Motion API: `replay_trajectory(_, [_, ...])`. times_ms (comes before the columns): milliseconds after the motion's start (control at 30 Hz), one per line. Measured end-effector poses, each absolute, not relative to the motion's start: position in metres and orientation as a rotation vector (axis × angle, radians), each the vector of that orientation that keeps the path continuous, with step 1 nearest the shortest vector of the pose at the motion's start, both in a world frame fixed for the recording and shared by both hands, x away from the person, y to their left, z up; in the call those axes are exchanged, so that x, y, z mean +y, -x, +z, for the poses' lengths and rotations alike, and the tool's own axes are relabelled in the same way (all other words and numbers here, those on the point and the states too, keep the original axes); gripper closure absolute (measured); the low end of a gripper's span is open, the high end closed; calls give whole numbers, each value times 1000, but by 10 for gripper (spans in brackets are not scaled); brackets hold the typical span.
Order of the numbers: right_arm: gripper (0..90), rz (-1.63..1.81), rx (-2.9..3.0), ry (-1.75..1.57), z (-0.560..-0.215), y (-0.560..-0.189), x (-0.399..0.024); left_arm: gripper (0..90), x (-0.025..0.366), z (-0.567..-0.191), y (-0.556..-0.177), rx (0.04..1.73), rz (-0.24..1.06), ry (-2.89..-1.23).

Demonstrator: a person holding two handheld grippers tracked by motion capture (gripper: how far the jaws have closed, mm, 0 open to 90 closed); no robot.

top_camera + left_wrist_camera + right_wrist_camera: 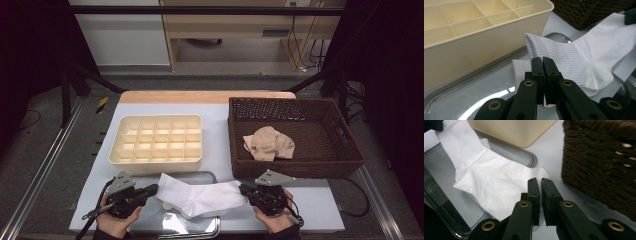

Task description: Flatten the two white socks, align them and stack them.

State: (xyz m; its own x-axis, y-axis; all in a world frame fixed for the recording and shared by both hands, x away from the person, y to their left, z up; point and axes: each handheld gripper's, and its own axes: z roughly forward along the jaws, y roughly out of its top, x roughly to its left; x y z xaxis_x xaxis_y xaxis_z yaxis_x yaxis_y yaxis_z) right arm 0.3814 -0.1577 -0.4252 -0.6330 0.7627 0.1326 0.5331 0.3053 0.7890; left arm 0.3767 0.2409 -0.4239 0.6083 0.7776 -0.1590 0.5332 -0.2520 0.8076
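Note:
A white sock (200, 197) hangs stretched between my two grippers, just above a shiny metal tray (172, 223). My left gripper (154, 189) is shut on the ribbed cuff end; in the left gripper view its jaws (542, 60) are pressed together at the edge of the sock (579, 57). My right gripper (243, 189) is shut on the toe end. The right gripper view has its jaws (538, 181) pinching the tip of the sock (491, 177). The middle of the sock sags toward the tray (524, 155).
A cream divided organizer box (156, 118) stands just behind the tray. A dark wicker basket (295, 169) at the right holds beige socks (267, 142). The basket wall (599, 165) is close beside my right gripper. The table's front edge is near both hands.

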Motion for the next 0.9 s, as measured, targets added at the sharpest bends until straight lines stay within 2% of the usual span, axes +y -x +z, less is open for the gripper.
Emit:
replay_trajectory(367, [854,1192,2343,-1208,-440,-384,-151,878,236,-446,-390,1067,301,-2006])
replay_trajectory(667, [844,1137,2389,-1217,-453,-387,-144,876,233,-455,-396,1077,348,-2037])
replay_trajectory(767, [790,1140,2376,-1226,-455,-387,-145,859,233,-457,-398,1078,365,-2040])
replay_trajectory(900, [769,1203,2346,-1219,-451,-385,-151,809,232,-459,-397,1073,383,-2050])
